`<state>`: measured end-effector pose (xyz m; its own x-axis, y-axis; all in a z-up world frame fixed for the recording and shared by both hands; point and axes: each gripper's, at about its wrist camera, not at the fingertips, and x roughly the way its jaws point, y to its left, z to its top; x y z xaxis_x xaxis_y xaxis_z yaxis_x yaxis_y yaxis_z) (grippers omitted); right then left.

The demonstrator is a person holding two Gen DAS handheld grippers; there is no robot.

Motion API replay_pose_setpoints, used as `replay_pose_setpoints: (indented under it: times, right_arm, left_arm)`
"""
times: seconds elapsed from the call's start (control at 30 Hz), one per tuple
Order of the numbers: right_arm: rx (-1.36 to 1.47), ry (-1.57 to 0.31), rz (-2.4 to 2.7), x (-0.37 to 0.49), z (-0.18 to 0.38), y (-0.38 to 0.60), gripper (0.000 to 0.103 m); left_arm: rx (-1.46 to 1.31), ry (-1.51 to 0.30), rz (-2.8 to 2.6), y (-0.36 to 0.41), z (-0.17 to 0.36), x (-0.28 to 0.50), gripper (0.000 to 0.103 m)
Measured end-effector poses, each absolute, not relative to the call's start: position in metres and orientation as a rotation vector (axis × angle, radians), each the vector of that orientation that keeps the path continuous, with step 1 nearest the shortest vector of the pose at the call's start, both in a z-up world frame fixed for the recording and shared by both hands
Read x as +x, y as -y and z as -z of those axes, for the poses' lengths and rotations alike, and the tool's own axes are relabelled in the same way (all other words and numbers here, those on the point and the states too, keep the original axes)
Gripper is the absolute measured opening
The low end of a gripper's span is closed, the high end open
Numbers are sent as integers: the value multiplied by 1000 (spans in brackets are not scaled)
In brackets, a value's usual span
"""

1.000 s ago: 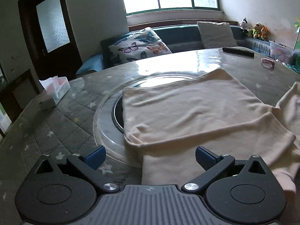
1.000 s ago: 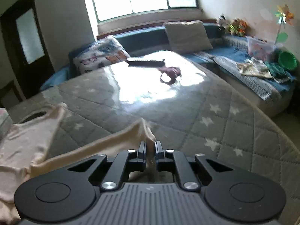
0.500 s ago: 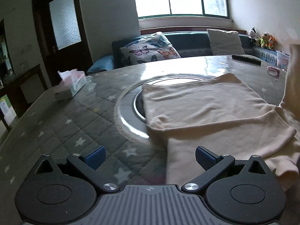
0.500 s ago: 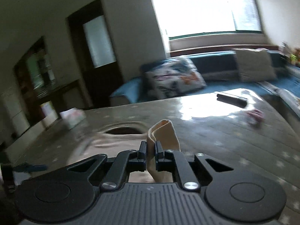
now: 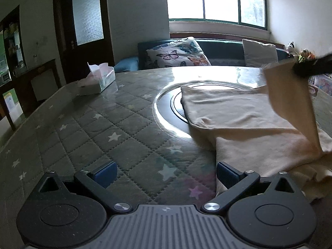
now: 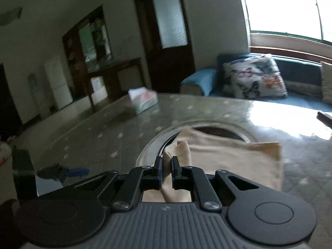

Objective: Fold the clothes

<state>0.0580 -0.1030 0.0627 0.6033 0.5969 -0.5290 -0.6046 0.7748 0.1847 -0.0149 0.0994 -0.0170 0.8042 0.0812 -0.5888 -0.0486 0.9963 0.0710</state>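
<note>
Where the right wrist view blurs with motion, the far room is hard to make out, and the lower garment (image 6: 234, 157) is hidden behind the right gripper (image 6: 166, 166). Its jaws are clamped on a bunched cream fold that rises between them. From the left wrist view that gripper shows only as a dark blurred shape at the right edge, holding a strip of the garment (image 5: 244, 120) lifted above the rest, and the garment's right side is cut off by the frame.

The left gripper (image 5: 166, 172) hangs low over the table, tilted downward, jaws wide apart with nothing between them; its right finger sits just beside the garment's near edge.

Most of the garment lies flat, its far left corner overlapping the round glass inset (image 5: 166, 103). The table (image 5: 93, 128) wears a grey quilted cover with stars. Left of the inset, near the table's edge, stands a tissue box (image 5: 97, 81). Beyond the inset a butterfly cushion (image 5: 176, 54) rests on a blue sofa under a bright window (image 5: 215, 0).
</note>
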Motion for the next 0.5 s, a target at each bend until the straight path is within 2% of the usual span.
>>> replay_pose_setpoints:
  times: [0.23,0.3,0.37,0.5]
  right_arm:
    - [-57,-681,-768,54,-44,82,10]
    - [-73,-675,-760,53,-47,91,15]
    - [-91,-676,-740,53,-49,103,25]
    - [-130,-723,-680,54,-41,138,25]
  left_arm:
    - [59,-638,-75,-100,17,-13,103]
    - [63,-634,-77,-99,15,-11,103]
    - [70,-630,-68,-94,13,-7,103]
    - [87,-624,-45,-82,9,1,103]
